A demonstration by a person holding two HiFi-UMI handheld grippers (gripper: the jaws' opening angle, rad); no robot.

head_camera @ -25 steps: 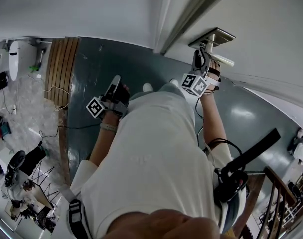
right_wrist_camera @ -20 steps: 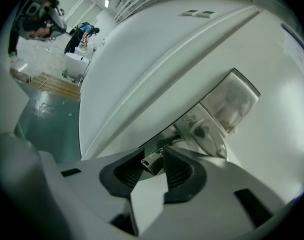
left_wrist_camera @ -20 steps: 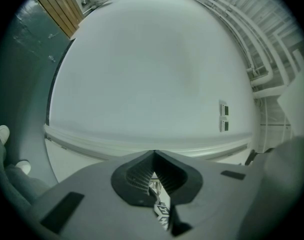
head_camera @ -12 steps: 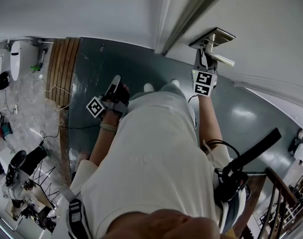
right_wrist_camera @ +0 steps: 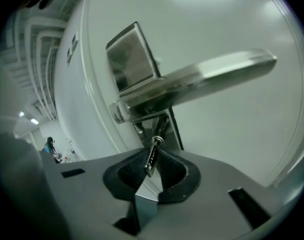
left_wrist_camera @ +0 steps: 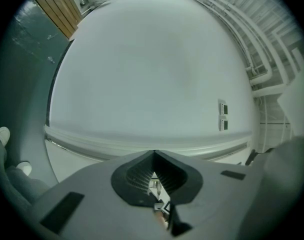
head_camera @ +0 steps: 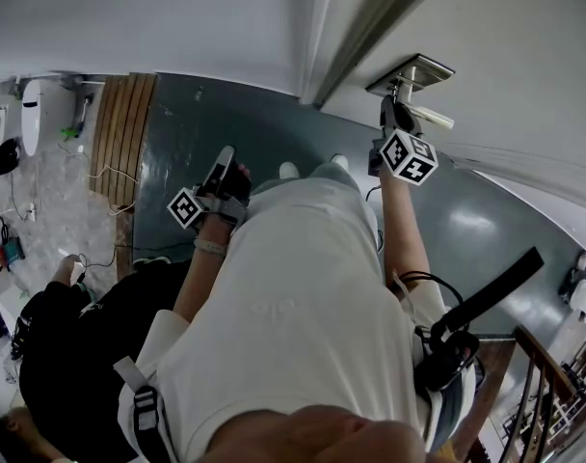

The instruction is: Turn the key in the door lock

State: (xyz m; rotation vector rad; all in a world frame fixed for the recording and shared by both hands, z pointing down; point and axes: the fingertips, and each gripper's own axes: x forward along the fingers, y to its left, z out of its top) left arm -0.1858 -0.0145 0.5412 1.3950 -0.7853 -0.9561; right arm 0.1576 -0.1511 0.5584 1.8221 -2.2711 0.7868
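Pinches the key (right_wrist_camera: 151, 160) below the door handle (right_wrist_camera: 202, 79) in the just-closing right gripper (right_wrist_camera: 153, 151); holds the left gripper (left_wrist_camera: 154, 155) clenched, empty.

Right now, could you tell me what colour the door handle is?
The door handle is silvery metal, clearest in the right gripper view.

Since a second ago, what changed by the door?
The right gripper rolled where it sits under the door handle. Its jaws have just been closing and now pinch the key. A person in dark clothes came in at the head view's lower left. The left gripper stayed put with its jaws together, and the door handle has not moved.
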